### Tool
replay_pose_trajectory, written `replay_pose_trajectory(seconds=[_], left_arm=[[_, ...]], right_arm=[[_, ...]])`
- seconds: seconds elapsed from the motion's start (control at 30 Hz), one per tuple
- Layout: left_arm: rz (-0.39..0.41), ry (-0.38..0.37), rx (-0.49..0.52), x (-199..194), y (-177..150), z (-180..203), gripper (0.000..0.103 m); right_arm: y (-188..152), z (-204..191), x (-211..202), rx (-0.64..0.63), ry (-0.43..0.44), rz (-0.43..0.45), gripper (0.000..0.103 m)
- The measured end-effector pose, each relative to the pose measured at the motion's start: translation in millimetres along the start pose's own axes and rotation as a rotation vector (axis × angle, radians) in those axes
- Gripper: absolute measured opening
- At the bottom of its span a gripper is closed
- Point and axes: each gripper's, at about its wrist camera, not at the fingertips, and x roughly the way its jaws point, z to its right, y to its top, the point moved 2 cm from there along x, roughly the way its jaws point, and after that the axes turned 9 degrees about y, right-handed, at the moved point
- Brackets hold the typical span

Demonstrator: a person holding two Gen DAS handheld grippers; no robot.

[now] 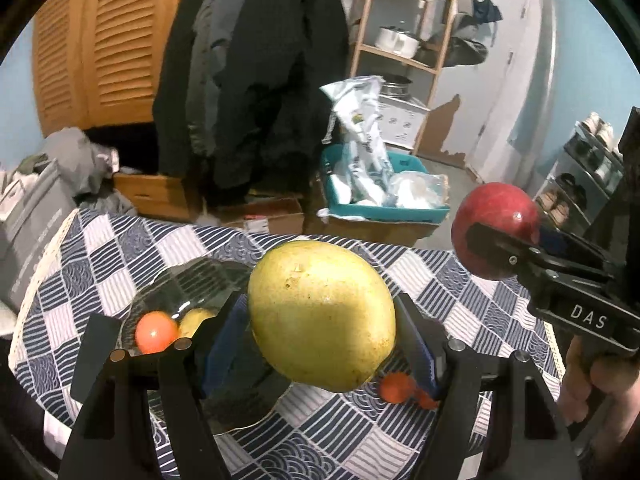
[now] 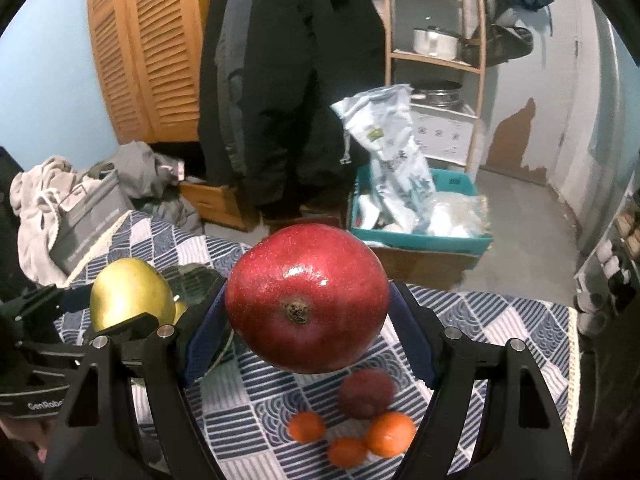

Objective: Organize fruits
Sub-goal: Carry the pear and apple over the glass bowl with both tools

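Note:
A large yellow-green fruit (image 1: 320,304) is clamped between the blue pads of my left gripper (image 1: 320,324), above the checked tablecloth (image 1: 440,292). Just left of it stands a glass bowl (image 1: 188,280) holding an orange fruit (image 1: 156,332) and a yellow fruit (image 1: 195,319). My right gripper (image 2: 308,312) is shut on a red pomegranate (image 2: 306,292), held in the air. Below it on the cloth lie a dark red fruit (image 2: 366,394) and three small oranges (image 2: 390,434). Each wrist view shows the other gripper beside it with its fruit.
A grey box (image 2: 86,220) and heaped clothes sit at the table's far left edge. Beyond the table, on the floor, are a teal bin (image 2: 420,236) with bags, cardboard boxes, a hanging dark jacket (image 2: 288,80) and a wooden shelf (image 2: 436,60) with pots.

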Motion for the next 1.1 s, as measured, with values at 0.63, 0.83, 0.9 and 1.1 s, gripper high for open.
replay_pose_trajectory(seconds=[0.63,0.83,0.9,1.1], left_arm=[[-0.139,0.155,-0.149,48.1,-33.7,-95.1,0.075],[-0.202,0.194,-0.184,69.3,-50.5,-116.0,0.075],[-0.222,0.203,-0.194,75.6,-57.3,-122.5,0.075],[-0.276,0.237,-0.222,90.8,-72.6,-139.6,0.075]], right_arm=[[-8.8,-66.1,99.8,-0.037,0.162,-0.167,0.078],[-27.5,-82.0,142.4,-0.057,0.202,-0.259,0.078],[-35.0,-86.4,155.1,-0.063,0.207,-0.290,0.078],[-52.4,-94.2,181.7,-0.080,0.221,-0.364,0.078]])
